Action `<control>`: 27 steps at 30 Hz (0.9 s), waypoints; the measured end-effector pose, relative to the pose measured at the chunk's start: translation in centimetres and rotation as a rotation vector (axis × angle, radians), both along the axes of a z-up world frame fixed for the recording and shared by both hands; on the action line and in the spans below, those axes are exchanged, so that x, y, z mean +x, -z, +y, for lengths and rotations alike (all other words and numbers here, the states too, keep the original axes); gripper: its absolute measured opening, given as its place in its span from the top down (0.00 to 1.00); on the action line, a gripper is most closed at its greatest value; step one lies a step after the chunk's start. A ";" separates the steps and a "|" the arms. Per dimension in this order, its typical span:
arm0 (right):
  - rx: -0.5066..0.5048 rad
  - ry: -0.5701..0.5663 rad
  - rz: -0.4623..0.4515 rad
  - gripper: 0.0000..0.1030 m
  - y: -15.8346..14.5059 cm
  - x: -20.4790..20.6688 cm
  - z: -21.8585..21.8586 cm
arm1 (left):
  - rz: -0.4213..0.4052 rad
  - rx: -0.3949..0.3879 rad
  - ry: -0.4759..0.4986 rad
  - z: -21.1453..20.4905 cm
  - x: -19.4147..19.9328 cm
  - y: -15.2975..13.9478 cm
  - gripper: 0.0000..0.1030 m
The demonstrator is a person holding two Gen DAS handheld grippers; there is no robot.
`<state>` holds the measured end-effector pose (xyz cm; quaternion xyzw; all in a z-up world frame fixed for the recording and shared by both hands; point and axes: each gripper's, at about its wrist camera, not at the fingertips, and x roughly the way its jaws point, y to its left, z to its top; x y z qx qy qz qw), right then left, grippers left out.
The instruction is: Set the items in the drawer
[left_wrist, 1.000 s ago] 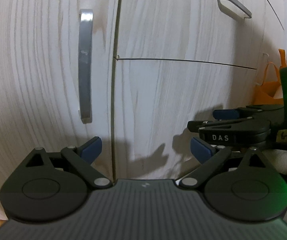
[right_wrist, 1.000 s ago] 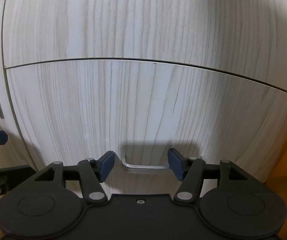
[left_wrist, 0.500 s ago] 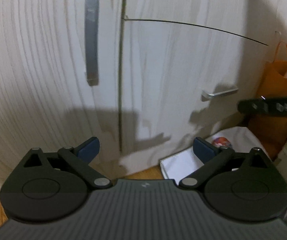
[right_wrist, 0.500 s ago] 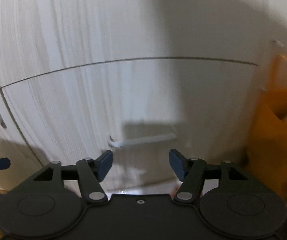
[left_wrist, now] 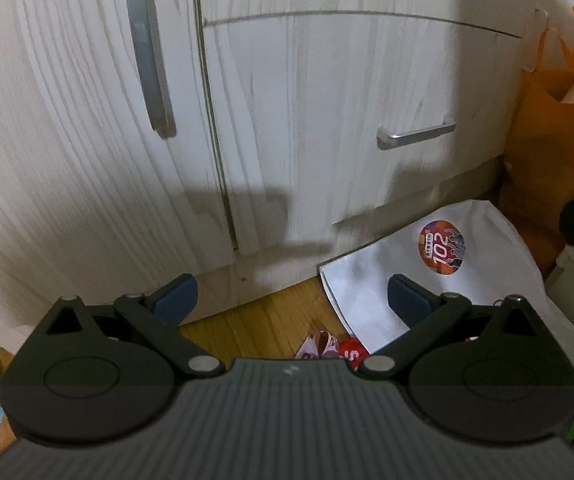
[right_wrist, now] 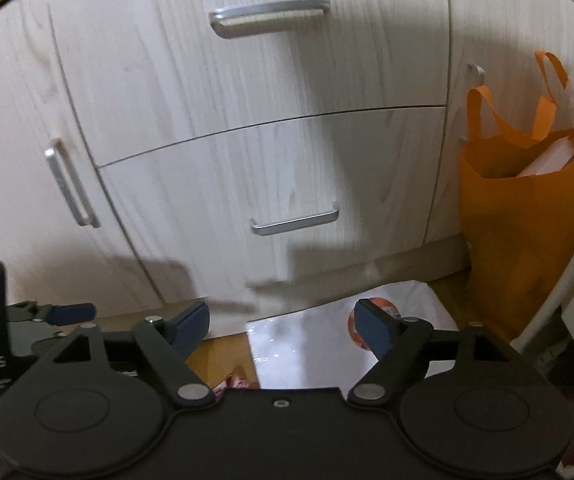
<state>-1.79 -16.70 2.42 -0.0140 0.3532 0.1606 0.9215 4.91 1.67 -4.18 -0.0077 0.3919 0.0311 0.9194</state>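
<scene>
Pale wood grain fills both views: you're facing the cabinet, and the lower drawer sits fully closed in the middle of the right wrist frame, its silver handle just below centre. Above it, the upper drawer is closed too, its own handle near the top edge. At the left of that frame there's a cabinet door with an upright handle.

Your left gripper has its fingers spread wide, nothing between them but floor. Your right gripper is opening its fingers right now, and nothing sits between those either. You can see the left gripper's blue fingertip poking in at the lower left of the right wrist frame.

Down on the wooden floor, against the cabinet's base, lies a white bag with a round red-and-blue sticker; it takes the lower right of the left wrist frame. Just left of it, at the lower centre, small red-and-white items peek out above your gripper body, partly hidden, so I can't tell you what they are. An orange tote bag stands at the right edge, just beside the cabinet, with something white inside.
</scene>
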 end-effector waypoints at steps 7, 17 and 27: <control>-0.011 0.062 -0.047 0.17 1.0 1.7 1.1 | -0.077 0.054 0.005 -0.5 -2.8 -3.2 0.00; -0.041 0.020 -0.070 0.16 -0.9 1.1 0.6 | -0.049 0.033 -0.040 -1.7 -4.7 -5.1 0.00; -0.050 0.009 -0.108 0.16 -1.7 2.2 0.7 | -0.109 0.024 -0.087 -1.4 -6.6 -7.9 0.00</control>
